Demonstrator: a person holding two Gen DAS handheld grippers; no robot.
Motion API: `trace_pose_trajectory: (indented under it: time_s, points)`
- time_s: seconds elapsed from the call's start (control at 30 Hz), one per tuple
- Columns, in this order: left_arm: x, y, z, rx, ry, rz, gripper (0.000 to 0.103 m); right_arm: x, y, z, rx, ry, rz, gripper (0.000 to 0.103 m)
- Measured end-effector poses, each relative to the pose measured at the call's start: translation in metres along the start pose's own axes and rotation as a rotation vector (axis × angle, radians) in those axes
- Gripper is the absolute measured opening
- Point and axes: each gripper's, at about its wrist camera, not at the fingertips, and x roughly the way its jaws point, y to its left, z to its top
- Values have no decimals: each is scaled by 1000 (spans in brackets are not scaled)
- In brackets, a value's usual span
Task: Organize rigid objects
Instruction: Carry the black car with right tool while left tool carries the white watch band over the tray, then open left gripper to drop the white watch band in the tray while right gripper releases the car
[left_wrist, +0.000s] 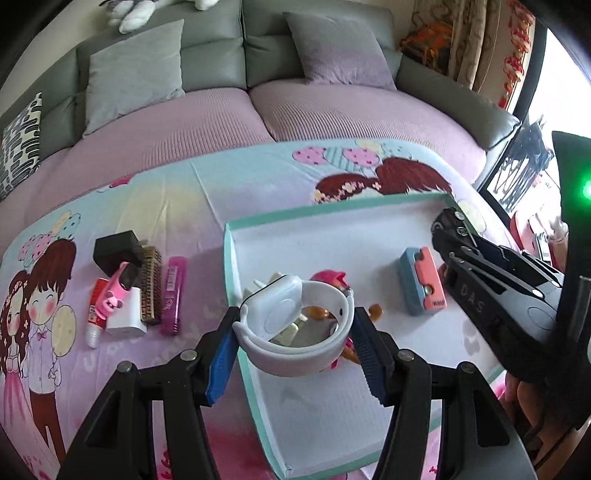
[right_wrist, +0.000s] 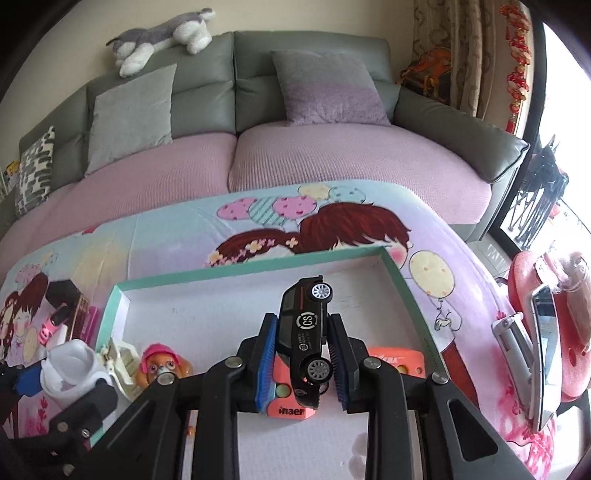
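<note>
Toy car (right_wrist: 306, 341), black with white wheels, sits nose-up between my right fingers (right_wrist: 302, 360), the blue pads pressed to its sides above the white tray (right_wrist: 402, 280). Under it lies a coral-and-blue block (right_wrist: 290, 408). My left fingers (left_wrist: 295, 343) clasp a white wristband (left_wrist: 291, 325) by its outer curve, holding it over the tray's left part, with a pink-hatted pup figure (right_wrist: 160, 363) and a cream clip (right_wrist: 120, 363) just below. My right tool reaches in from the tray's right side, angled down. Left of the tray, on the cartoon-print cloth (left_wrist: 177, 192), a brush (left_wrist: 150, 290), a magenta comb (left_wrist: 173, 295) and a black box (left_wrist: 116, 251) lie close together.
</note>
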Motion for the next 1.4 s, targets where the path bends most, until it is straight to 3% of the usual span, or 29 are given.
trace_pose_trajectory:
  time_s: [0.57,0.7,0.93,1.03,1.27,1.37,1.4]
  points:
    - [15,3,-3,5,53,34,63,16,10,-7,-31,64,14,30]
    - [13,4,-2,6,44,46,76,16,11,-7,-38,62,11,30]
    - [8,3,0,11,34,46,76,10,8,-4,-14,47,26,32]
    - [3,5,2,1,20,40,76,6,7,-3,-6,31,17,52]
    - [-5,10,4,-16,2,41,76,-1,8,0,-3,3,21,56]
    - [-12,14,5,-24,-18,47,76,-1,7,0,7,-4,16,72]
    - [-14,17,6,-30,-24,53,76,-2,6,0,13,-7,15,73]
